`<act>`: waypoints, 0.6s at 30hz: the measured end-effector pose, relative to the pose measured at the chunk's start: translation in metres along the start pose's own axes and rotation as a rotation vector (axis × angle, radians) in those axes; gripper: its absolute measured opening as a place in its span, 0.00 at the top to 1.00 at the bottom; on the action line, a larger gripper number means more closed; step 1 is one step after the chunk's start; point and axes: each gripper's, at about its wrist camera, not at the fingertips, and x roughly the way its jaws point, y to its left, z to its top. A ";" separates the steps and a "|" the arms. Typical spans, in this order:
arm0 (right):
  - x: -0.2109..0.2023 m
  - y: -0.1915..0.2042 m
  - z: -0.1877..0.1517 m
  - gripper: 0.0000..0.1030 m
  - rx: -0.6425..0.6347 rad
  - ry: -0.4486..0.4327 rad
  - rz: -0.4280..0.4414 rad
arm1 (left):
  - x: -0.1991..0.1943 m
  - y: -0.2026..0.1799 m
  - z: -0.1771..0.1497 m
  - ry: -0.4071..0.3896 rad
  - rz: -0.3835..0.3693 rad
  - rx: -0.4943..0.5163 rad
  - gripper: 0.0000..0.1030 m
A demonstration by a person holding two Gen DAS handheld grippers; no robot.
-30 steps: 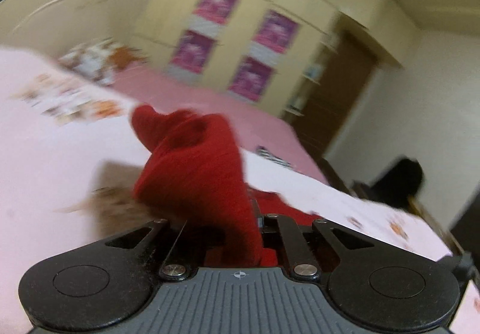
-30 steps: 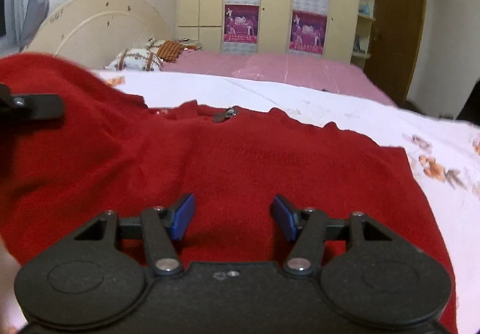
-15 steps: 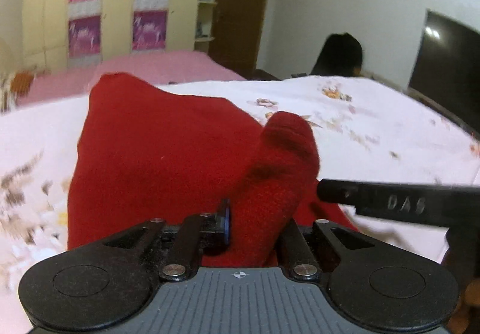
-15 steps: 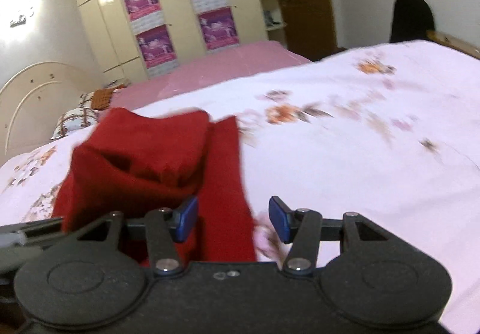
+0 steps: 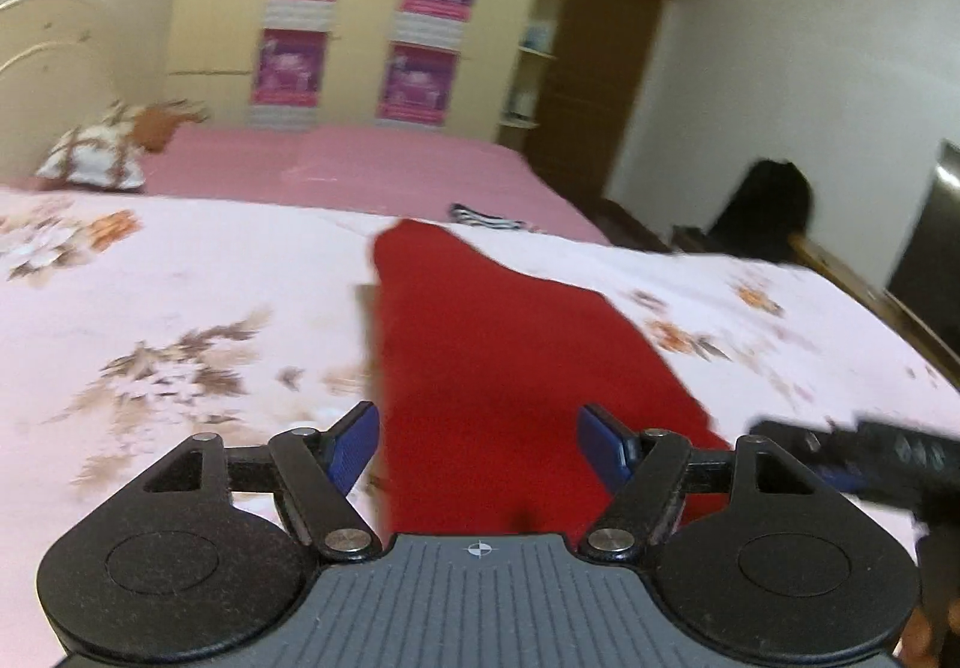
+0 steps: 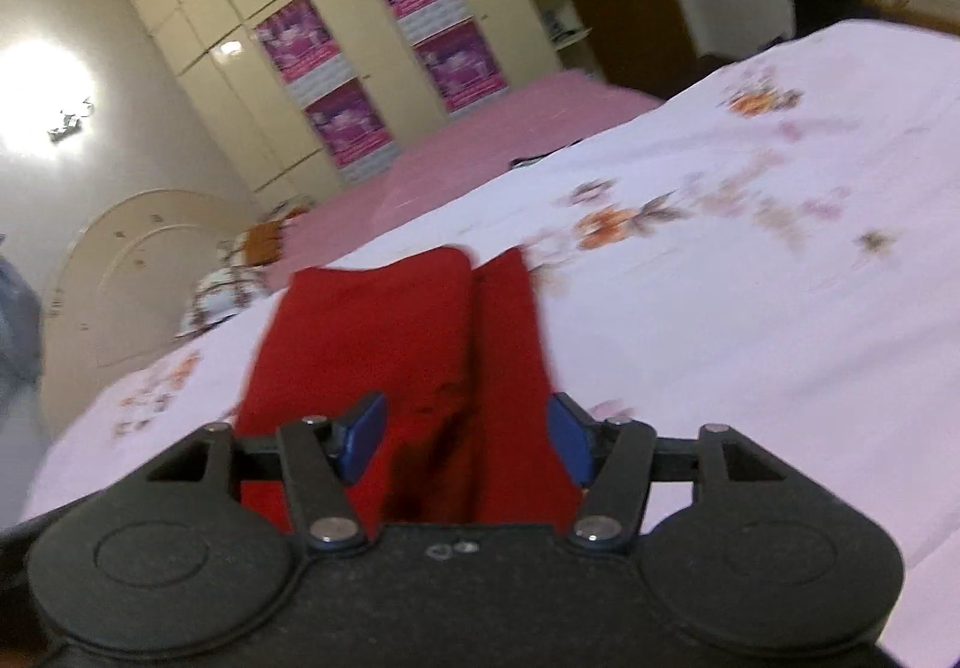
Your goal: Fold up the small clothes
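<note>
Here the left gripper (image 5: 477, 443) stands with its blue pads apart, the jaws having just been opening, and nothing is pinched between them: the red knitted garment (image 5: 510, 362) lies flat beneath, stretching away as a long folded strip on the white floral bedsheet (image 5: 180, 296). To the right in that view a blurred black bar of the other tool crosses the frame edge. The right gripper (image 6: 468, 443) also shows its pads spread, its jaws having just been opening too, and the red cloth runs under the gap without being squeezed (two layers lie side by side there, a seam or crease between them).

The step in hand looks like the release after a lengthwise fold, both tools letting go. The next move probably calls for taking the near end of the strip with both tools at its corners and carrying it over toward the far end, keeping the edges level so the layers do not slide apart.
</note>
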 end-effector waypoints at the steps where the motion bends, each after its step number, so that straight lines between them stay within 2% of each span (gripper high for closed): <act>1: 0.004 0.003 -0.002 0.39 -0.008 0.009 0.003 | 0.005 0.002 0.001 0.013 0.013 0.003 0.30; 5: 0.033 0.008 -0.009 0.41 -0.005 0.104 -0.011 | 0.031 0.001 -0.011 0.081 0.040 0.030 0.30; 8: 0.051 0.006 -0.011 0.56 0.037 0.147 -0.009 | 0.055 -0.007 -0.022 0.162 0.048 0.021 0.30; 12: 0.061 0.017 -0.014 0.64 0.006 0.143 0.005 | 0.062 -0.011 -0.032 0.164 0.038 0.023 0.30; 14: 0.064 0.024 -0.015 0.64 -0.021 0.138 0.011 | 0.065 -0.009 -0.032 0.169 0.033 0.010 0.30; 16: 0.072 0.025 -0.015 0.59 -0.022 0.150 0.007 | 0.067 -0.007 -0.031 0.171 0.028 0.002 0.30; 17: 0.079 0.022 -0.015 0.59 -0.007 0.169 0.006 | 0.067 -0.007 -0.031 0.172 0.027 -0.001 0.30; 18: 0.082 0.020 -0.015 0.64 0.000 0.176 0.006 | 0.069 -0.005 -0.031 0.174 0.025 -0.006 0.30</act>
